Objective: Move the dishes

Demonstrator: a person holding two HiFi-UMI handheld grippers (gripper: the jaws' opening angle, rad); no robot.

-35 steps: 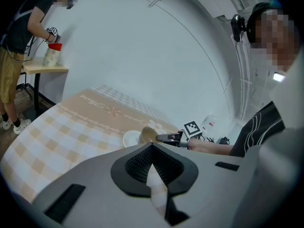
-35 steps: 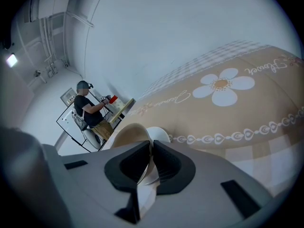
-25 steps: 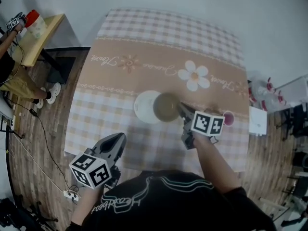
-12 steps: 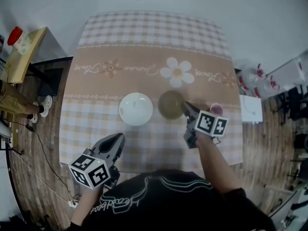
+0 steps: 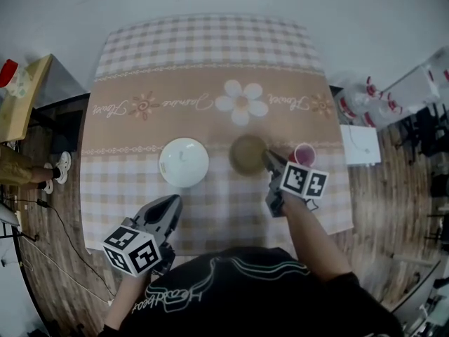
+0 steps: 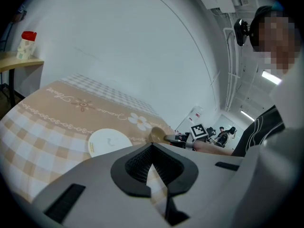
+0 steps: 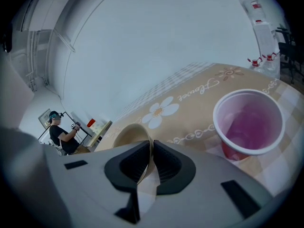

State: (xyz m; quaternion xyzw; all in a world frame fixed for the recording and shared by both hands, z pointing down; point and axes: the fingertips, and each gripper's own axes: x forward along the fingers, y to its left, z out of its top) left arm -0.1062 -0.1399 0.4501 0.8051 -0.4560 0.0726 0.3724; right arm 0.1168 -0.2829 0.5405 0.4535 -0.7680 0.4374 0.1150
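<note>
Carry the round tan bowl [image 5: 247,153], rim-clamped in the right gripper [image 5: 266,157] toward the table's [image 5: 210,83] right edge, level and clear of the pink plastic cup [image 5: 304,153], with left gripper [image 5: 168,206] closed, empty.

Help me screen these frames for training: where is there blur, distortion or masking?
Head view: fisheye bows the table's edges; the tan bowl is smeared, the white plate crisper. Left gripper view: dark vignette at the corners, a mosaic patch upper right. Right gripper view: strong barrel distortion; the pink cup looks slightly soft.
</note>
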